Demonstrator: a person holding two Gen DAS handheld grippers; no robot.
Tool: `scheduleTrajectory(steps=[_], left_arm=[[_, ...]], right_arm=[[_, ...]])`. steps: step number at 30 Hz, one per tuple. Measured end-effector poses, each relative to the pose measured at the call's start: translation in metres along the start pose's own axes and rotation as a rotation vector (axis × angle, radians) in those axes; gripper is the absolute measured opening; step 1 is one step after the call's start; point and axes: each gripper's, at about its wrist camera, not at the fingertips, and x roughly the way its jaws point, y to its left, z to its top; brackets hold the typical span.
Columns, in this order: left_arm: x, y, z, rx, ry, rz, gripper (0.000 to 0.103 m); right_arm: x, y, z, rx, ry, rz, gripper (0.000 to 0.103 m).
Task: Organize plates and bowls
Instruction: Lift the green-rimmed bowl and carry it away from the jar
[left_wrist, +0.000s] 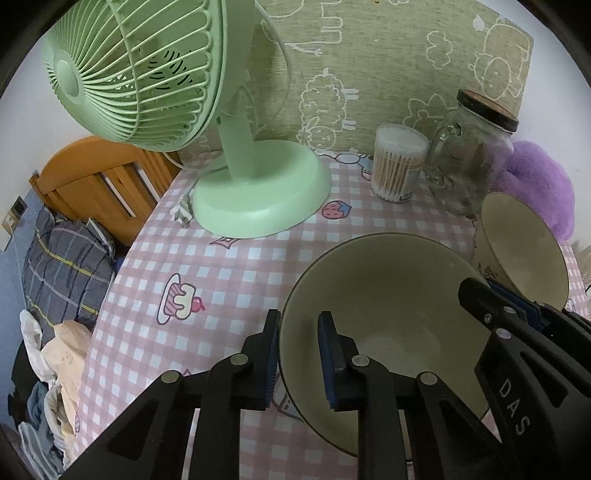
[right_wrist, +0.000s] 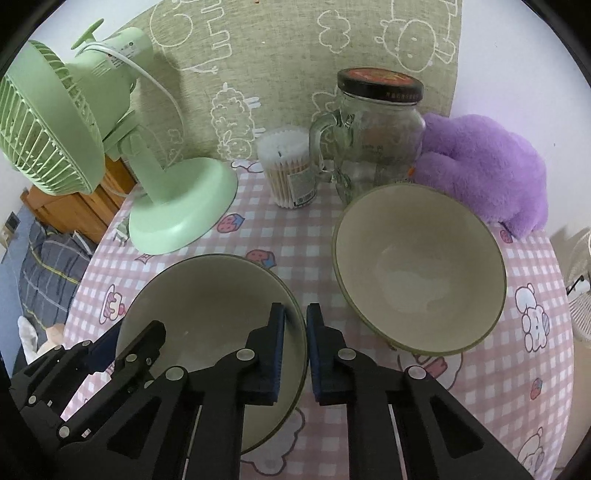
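Observation:
Two cream bowls with dark green rims sit on the pink checked tablecloth. The near bowl has both grippers at its rim. My left gripper straddles its left rim, one finger outside and one inside, with a visible gap. My right gripper straddles its right rim, jaws close around the wall. The right gripper also shows in the left wrist view. The second bowl stands to the right, untouched.
A green desk fan stands at the back left. A cotton swab tub, a glass jar with a dark lid and a purple plush line the back. The table edge drops left to a bed.

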Motion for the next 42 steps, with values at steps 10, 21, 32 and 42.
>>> scheduleTrajectory(steps=[10,21,32,42], left_arm=[[-0.007,-0.003,-0.009,0.002,0.027,0.001,0.017],[-0.032,-0.005,-0.035,0.009,0.047,-0.003,0.017],[-0.079,-0.004,-0.044,0.012,-0.005,-0.013,0.017],[-0.128,0.007,-0.047,0.006,-0.061,-0.048,0.017]], right_arm=[[-0.008,0.0,-0.011,0.013,0.017,-0.005,0.015],[-0.036,0.001,-0.035,0.014,0.046,-0.011,0.015],[-0.084,0.002,-0.047,0.016,0.008,-0.018,0.015],[-0.144,0.011,-0.049,0.014,-0.064,-0.038,0.015]])
